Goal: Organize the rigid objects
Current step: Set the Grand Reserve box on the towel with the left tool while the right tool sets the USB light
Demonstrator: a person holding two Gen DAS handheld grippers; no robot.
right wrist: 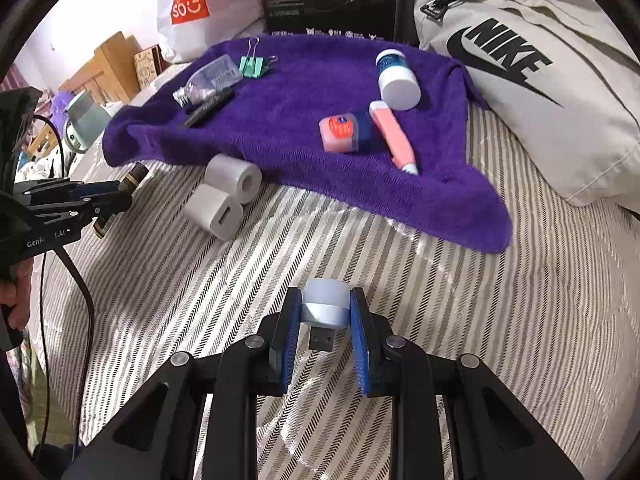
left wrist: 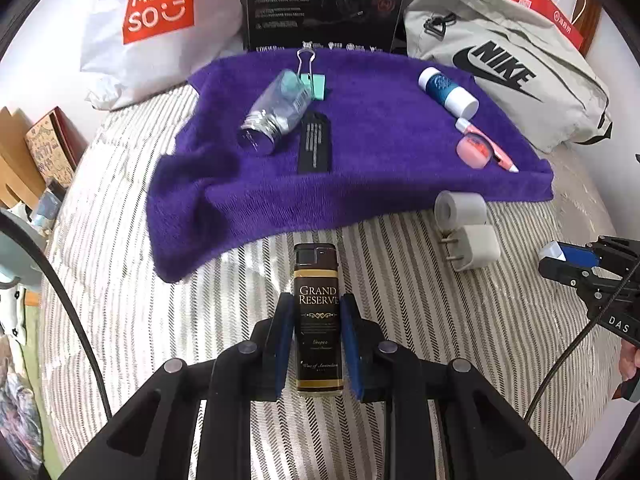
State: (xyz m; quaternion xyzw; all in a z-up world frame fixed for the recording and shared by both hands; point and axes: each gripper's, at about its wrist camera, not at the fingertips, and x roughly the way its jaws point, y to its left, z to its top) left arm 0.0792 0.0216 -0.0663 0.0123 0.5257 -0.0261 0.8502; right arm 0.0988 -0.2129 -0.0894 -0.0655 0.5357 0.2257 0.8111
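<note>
- The left gripper (left wrist: 316, 320) is closed around a dark lighter (left wrist: 318, 316) printed "Grand Reserve", held above the striped bed cover (left wrist: 160, 320) just short of the purple towel (left wrist: 360, 152). The pads grip its two long flat sides at mid-body, which looks like the right hold: the case seems rigid, light and glossy, so it could slip if pinched near an end.
- The right gripper (right wrist: 325, 320) is clamped on a small USB night light (right wrist: 325, 304), pads on the rounded pale body, bare plug pointing back toward the camera. It is probably very light and hard; the curved shell gives little contact, so a squeeze across its widest part seems safest.
- Near the towel's front edge, on the bed, lie a white tape roll (right wrist: 234, 178) and a white charger plug (right wrist: 214, 212), touching each other. The roll may trundle away if nudged; take it across the flat faces. The charger is blocky and stiff, best held on its flat sides, clear of the prongs.
- On the towel already: a clear small bottle (left wrist: 276, 114), a green binder clip (left wrist: 312, 76), a black flat strip (left wrist: 316, 142), a blue-and-white tube (left wrist: 448, 92), a pink pen-like item (left wrist: 486, 144) and a pink round case (left wrist: 474, 152).
- The bottle and tube lie on their sides and, being round, could roll on the soft pile.
</note>
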